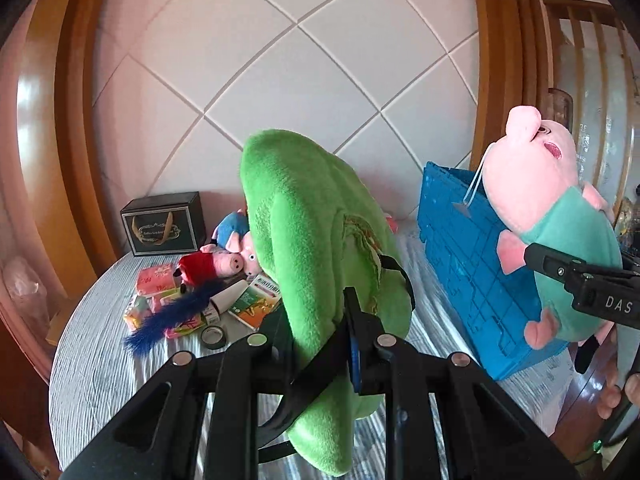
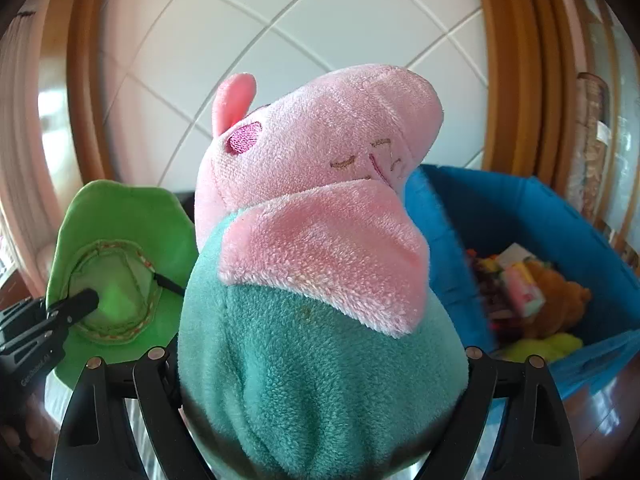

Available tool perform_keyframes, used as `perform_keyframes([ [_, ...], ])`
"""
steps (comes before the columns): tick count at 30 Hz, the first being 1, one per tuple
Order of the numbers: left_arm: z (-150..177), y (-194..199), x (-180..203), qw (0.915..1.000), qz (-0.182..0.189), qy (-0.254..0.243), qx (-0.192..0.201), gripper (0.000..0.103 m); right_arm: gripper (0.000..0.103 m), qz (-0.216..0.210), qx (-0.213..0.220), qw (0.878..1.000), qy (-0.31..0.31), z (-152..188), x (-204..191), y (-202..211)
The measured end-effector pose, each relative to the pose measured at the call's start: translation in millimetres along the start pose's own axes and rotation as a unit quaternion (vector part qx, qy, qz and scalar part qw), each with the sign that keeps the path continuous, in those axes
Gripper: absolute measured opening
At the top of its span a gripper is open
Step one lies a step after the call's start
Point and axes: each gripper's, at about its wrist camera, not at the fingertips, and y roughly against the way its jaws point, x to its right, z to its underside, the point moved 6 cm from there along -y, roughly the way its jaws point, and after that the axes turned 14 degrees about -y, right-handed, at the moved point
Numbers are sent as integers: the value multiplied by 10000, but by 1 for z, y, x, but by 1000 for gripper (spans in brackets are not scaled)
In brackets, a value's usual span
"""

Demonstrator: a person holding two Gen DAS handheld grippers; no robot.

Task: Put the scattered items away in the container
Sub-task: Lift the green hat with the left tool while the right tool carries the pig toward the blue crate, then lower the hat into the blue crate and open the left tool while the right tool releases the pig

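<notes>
Both grippers loaded, crate part-filled
Left gripper (image 1: pixel 320 344) pinches green hat (image 1: pixel 304 216) tight; right gripper (image 2: pixel 320 364) wide around pig plush (image 2: pixel 320 280); blue crate (image 1: pixel 460 248) holds some toys; clutter (image 1: pixel 192 296) remains on table's far edge.

- The green plush hat (image 1: pixel 304 240) hides part of the toy pile (image 1: pixel 224 264) behind it.
- The pig plush (image 2: pixel 320 260) covers the blue crate's (image 2: pixel 520 208) near wall; the crate's contents are blurred.
</notes>
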Motion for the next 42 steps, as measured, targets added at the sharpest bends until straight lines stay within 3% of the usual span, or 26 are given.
perform_keyframes([
  [3,-28,-3,42,9997,61,-111,185,19,89,74,242,9997,-76,-26,42,19],
  [6,-69,-4,96,9987,54,-223,459,19,89,187,486,9986,-123,-57,111,34],
  [14,-180,-12,234,9939,338,-297,1003,20,90,615,409,9968,-290,-113,294,22],
  [18,-190,-48,308,9954,618,-501,527,20,90,777,111,9966,-267,-103,355,-3],
  [21,-171,-90,356,9945,733,-700,-262,19,90,821,-159,9961,-295,-96,387,-30],
  [24,-149,-123,385,9890,784,-828,-943,19,90,898,-375,9950,-225,-86,399,-41],
  [28,-134,-141,400,9836,743,-888,-1386,21,91,930,-573,9938,-207,-77,401,-37],
  [31,-128,-145,401,9827,610,-889,-1507,27,91,876,-615,9941,-181,-75,396,-31],
  [36,-123,-142,400,9838,524,-772,-1531,56,95,987,-623,9932,-39,-81,386,-27],
  [38,-123,-141,394,9844,513,-779,-1490,59,103,880,-660,9939,-99,-82,384,-26],
  [42,-126,-131,390,9868,427,-743,-1376,59,103,933,-557,9940,-83,-85,386,-18],
])
